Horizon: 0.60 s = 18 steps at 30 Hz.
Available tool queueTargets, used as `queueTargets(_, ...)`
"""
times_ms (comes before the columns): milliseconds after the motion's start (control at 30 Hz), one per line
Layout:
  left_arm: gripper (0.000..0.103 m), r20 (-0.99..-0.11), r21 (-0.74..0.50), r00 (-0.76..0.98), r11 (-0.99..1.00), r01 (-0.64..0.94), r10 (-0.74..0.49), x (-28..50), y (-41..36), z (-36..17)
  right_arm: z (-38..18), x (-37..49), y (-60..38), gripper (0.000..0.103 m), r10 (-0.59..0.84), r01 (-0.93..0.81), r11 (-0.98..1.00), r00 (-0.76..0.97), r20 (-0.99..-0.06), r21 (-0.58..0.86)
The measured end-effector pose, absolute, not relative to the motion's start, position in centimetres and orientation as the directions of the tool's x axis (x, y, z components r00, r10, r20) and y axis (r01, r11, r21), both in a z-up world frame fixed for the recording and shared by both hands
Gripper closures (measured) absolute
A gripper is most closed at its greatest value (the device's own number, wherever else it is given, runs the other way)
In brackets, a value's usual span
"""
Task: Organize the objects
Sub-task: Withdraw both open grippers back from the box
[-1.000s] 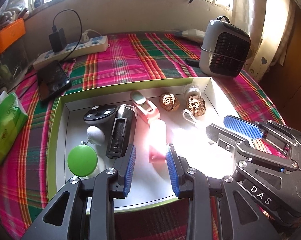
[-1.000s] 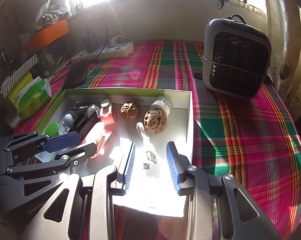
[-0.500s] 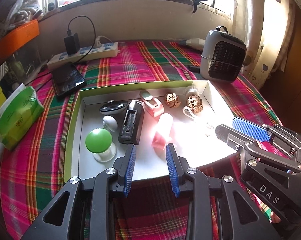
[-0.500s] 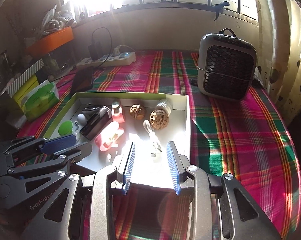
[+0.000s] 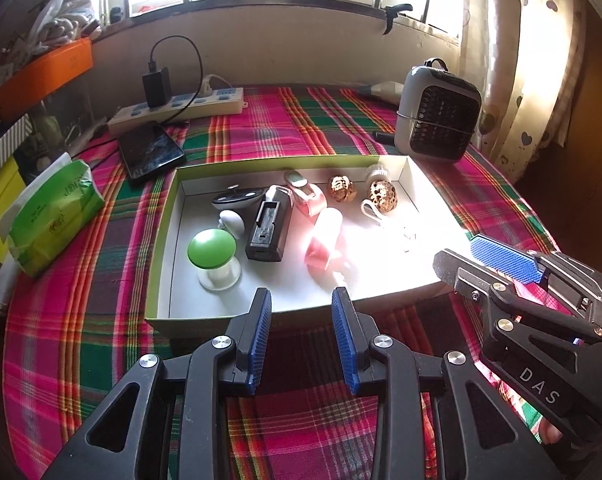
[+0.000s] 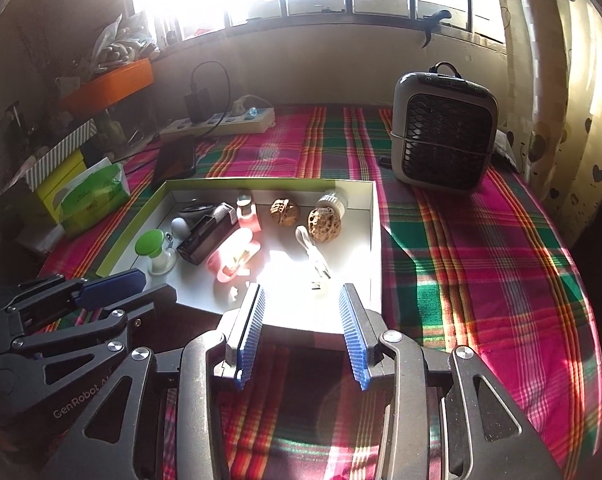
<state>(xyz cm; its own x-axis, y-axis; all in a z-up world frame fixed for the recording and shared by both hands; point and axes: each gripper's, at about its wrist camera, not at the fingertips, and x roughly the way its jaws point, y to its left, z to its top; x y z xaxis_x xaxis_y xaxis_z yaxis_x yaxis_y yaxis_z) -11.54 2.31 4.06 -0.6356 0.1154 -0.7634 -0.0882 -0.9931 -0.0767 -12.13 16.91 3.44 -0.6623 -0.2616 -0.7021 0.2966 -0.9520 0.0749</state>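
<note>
On the plaid cloth (image 5: 301,128): power strip (image 5: 181,106) with black charger (image 5: 156,87), dark phone (image 5: 151,151), green tissue pack (image 5: 51,216), grey fan heater (image 5: 437,116); orange box (image 5: 41,70) at left, curtain (image 5: 513,60) at right.

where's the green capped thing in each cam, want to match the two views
Left wrist view: the green-capped jar stands in the near left corner of the white box, left of centre in the picture.
Right wrist view: the same jar is at the box's left side, left of centre, above the other tongs.
Shared landmark: the grey fan heater behind the box's right end.
</note>
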Motion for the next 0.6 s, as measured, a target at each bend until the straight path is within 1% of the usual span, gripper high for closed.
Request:
queueTargets(100, 0.074, -0.759, -0.068, -0.643, -0.995, -0.075, 0.1, -10.8, 2.1, 4.1, 3.5, -11.5, 16.8, 0.063, -0.252, 0.296, -0.953, -0.669, -0.699, 0.059)
queueTargets(167, 0.074, -0.756, -0.063, -0.648, -0.996, -0.06, 0.087, -10.2, 1.9, 4.0, 3.5, -10.9, 16.9, 0.061, -0.26, 0.3, -0.952, -0.672, -0.694, 0.067)
queueTargets(233, 0.074, -0.744, -0.035, -0.666, -0.998, -0.045, 0.056, -9.6, 1.9, 4.0, 3.4, -10.5, 17.0, 0.053, -0.261, 0.297, -0.952, -0.669, -0.696, 0.071)
queueTargets(600, 0.074, -0.769, -0.035, -0.638, -0.999, -0.016, 0.037, -7.7, 1.9, 2.2, 0.7, -8.8, 17.2, 0.052, -0.217, 0.275, -0.96, -0.629, -0.746, 0.046)
